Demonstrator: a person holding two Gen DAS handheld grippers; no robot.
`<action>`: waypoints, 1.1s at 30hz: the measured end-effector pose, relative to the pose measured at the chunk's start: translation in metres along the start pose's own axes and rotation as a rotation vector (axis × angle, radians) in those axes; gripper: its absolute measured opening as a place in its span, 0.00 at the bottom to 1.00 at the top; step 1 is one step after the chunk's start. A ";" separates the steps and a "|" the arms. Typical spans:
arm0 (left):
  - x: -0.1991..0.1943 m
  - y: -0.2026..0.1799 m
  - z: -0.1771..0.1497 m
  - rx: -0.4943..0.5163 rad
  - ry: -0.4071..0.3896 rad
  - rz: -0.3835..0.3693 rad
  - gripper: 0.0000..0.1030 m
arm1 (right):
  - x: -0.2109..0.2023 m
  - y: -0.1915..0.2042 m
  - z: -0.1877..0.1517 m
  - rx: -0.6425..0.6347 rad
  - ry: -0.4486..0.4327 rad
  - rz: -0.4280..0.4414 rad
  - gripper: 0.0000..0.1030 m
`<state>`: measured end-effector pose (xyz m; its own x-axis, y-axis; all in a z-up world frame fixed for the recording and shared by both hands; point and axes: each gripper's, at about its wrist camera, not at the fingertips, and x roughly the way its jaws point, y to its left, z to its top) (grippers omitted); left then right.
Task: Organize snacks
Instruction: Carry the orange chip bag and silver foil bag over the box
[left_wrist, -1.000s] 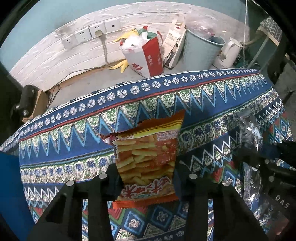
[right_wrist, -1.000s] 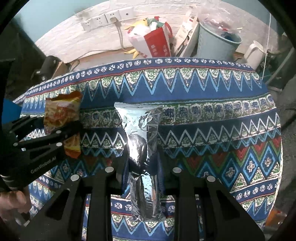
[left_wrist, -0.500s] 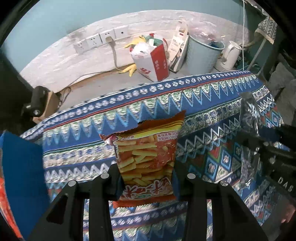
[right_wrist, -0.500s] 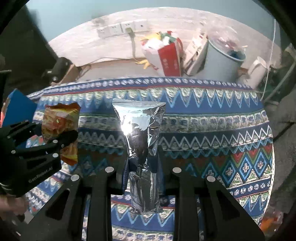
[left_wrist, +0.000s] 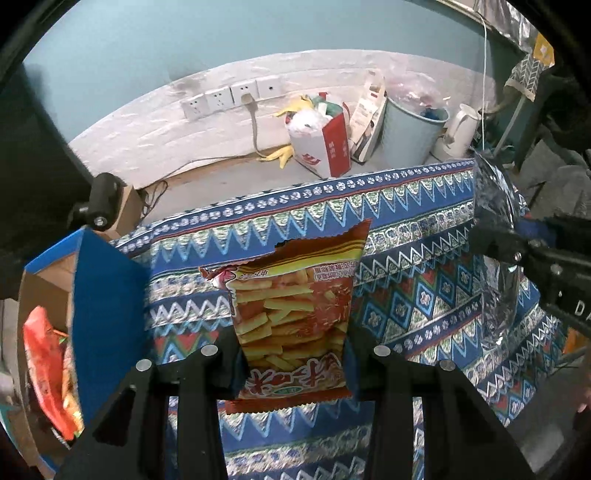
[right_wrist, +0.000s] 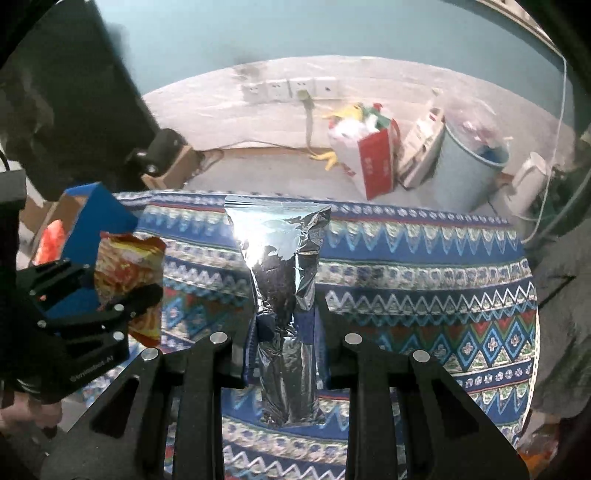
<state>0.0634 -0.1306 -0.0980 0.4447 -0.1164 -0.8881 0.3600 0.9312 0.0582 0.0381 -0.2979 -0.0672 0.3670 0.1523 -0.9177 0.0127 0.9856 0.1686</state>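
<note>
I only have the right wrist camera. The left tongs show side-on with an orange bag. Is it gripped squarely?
Observer: Yes. The left wrist view shows the left tongs shut on the lower half of the bag, a finger on each side, printed face toward the camera.
Operator: Good. The pouch is firm here. Is the bag whole?
Observer: No. Its top edge is torn, with a jagged notch near the upper left corner.
Operator: What is in the box?
Observer: The box stands open left of the bag, and a red packet lies inside against its wall.
</note>
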 end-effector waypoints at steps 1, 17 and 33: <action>-0.005 0.003 -0.002 -0.003 -0.005 0.001 0.40 | -0.003 0.005 0.001 -0.008 -0.004 0.006 0.23; -0.061 0.069 -0.036 -0.107 -0.063 0.024 0.40 | -0.028 0.085 0.013 -0.104 -0.050 0.120 0.23; -0.082 0.134 -0.065 -0.219 -0.091 0.033 0.40 | -0.006 0.175 0.035 -0.213 -0.040 0.191 0.23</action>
<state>0.0219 0.0258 -0.0470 0.5289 -0.1066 -0.8420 0.1621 0.9865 -0.0230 0.0705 -0.1284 -0.0196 0.3805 0.3381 -0.8608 -0.2542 0.9332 0.2542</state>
